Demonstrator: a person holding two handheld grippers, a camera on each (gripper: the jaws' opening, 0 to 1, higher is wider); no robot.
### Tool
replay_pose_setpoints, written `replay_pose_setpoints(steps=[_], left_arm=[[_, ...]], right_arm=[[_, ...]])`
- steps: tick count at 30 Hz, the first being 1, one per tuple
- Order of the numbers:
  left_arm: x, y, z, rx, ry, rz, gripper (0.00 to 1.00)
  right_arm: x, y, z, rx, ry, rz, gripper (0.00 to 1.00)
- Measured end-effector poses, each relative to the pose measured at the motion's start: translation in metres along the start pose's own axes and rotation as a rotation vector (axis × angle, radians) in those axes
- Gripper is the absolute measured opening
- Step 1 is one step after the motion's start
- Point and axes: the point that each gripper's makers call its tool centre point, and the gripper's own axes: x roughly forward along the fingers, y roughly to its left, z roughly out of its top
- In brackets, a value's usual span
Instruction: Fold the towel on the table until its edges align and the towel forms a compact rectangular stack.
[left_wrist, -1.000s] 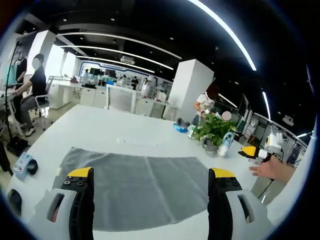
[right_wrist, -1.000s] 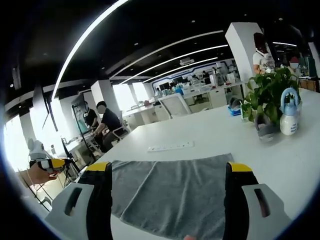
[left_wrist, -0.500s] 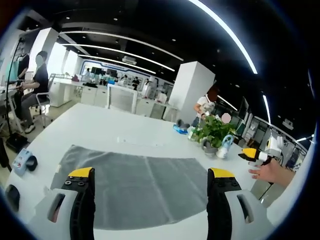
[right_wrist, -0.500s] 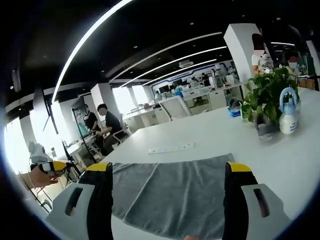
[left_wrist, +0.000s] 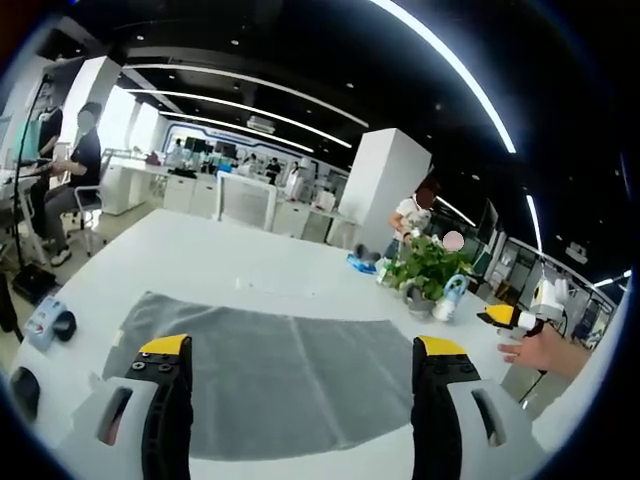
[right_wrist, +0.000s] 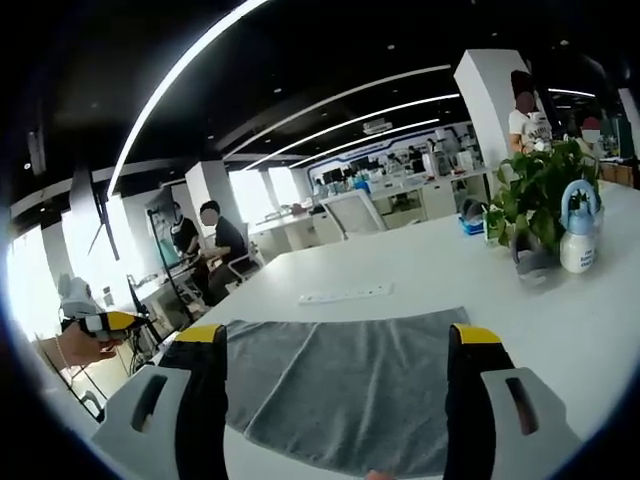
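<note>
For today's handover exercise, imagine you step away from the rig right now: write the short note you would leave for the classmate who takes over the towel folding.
Left gripper: open, holding nothing, raised above the near edge of the towel.
Right gripper: open, holding nothing, also above the near edge.
Towel: grey, spread flat in a single layer on the white table, no fold in it.
Beside it on the table: a potted plant, a spray bottle and a white power strip beyond the far edge.
Done: nothing yet.
Left: grasp the towel's edge, fold it over so the edges align, and repeat until it forms a compact rectangular stack.
</note>
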Motion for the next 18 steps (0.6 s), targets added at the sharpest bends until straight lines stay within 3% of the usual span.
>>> replay_pose_setpoints(steps=[13, 18], left_arm=[[0.004, -0.005, -0.002, 0.005, 0.003, -0.020, 0.92], [0.011, -0.008, -0.003, 0.017, 0.015, -0.032, 0.91]], right_arm=[[-0.003, 0.005, 0.001, -0.014, -0.018, 0.012, 0.90], [-0.005, -0.006, 0.004, -0.010, -0.026, -0.003, 0.90]])
